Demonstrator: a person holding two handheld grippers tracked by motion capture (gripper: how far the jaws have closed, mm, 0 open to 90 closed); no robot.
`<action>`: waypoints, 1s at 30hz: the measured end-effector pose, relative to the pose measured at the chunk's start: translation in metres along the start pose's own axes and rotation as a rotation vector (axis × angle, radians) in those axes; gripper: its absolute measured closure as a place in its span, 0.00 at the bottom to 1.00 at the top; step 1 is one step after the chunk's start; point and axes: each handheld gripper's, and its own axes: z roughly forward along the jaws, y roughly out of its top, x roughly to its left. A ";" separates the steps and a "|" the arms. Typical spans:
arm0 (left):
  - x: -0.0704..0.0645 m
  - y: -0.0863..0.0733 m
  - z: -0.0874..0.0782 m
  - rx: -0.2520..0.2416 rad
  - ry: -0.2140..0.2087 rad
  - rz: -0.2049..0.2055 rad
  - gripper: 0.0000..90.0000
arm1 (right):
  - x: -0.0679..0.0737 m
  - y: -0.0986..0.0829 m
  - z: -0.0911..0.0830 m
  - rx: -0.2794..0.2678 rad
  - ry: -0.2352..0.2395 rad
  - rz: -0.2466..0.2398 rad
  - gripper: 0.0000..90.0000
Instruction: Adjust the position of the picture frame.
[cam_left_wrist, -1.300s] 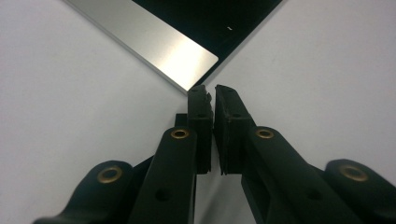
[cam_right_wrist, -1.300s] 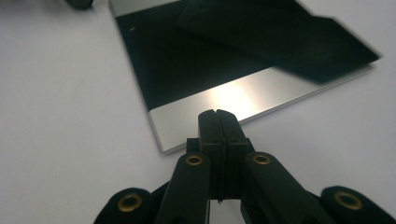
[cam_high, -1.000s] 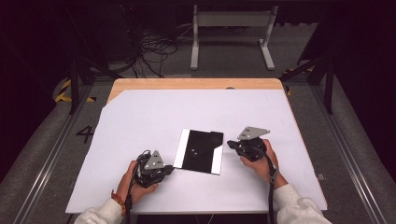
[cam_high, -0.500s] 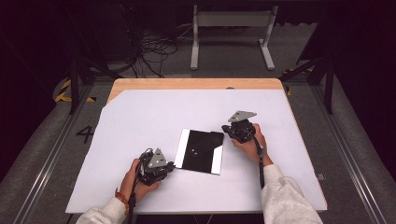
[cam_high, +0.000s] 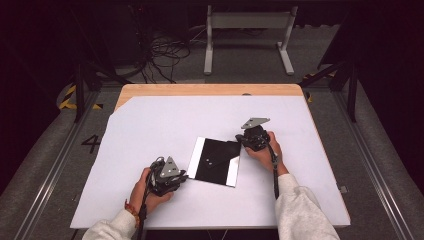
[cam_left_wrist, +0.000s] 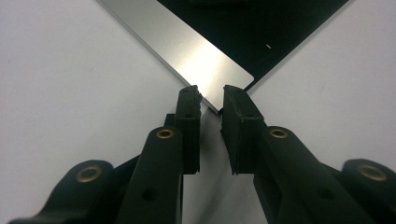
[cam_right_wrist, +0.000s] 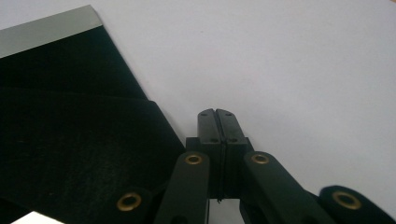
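A flat black panel (cam_high: 215, 160) with a silvery strip along two opposite sides lies mid-table on the white sheet (cam_high: 150, 125). My left gripper (cam_high: 181, 176) rests on the sheet at the panel's near left corner. In the left gripper view its jaws (cam_left_wrist: 211, 100) stand narrowly open, and the shiny strip's corner (cam_left_wrist: 205, 70) is right at their tips. My right gripper (cam_high: 245, 140) sits at the panel's far right corner. In the right gripper view its jaws (cam_right_wrist: 216, 113) are shut with nothing between them, just beside a black layer (cam_right_wrist: 74, 154) that lies on the panel.
A bare wooden table edge (cam_high: 210, 89) runs along the back. Beyond it the floor holds loose cables (cam_high: 165, 50) and a white metal stand (cam_high: 247, 30). Rails flank the table, and a painted "4" (cam_high: 91, 144) marks the floor at left.
My right gripper has moved forward and left, from the panel's right side to its far right corner. The left gripper has barely shifted.
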 end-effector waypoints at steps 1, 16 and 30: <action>0.002 0.001 0.001 0.001 0.001 0.001 0.84 | 0.001 0.000 -0.001 0.005 0.003 -0.001 1.00; 0.023 0.011 0.012 0.007 0.045 -0.025 0.83 | -0.003 -0.026 -0.028 0.009 0.065 0.077 1.00; 0.033 0.016 0.018 0.008 0.078 -0.053 0.84 | 0.021 -0.050 -0.057 0.018 0.116 0.008 1.00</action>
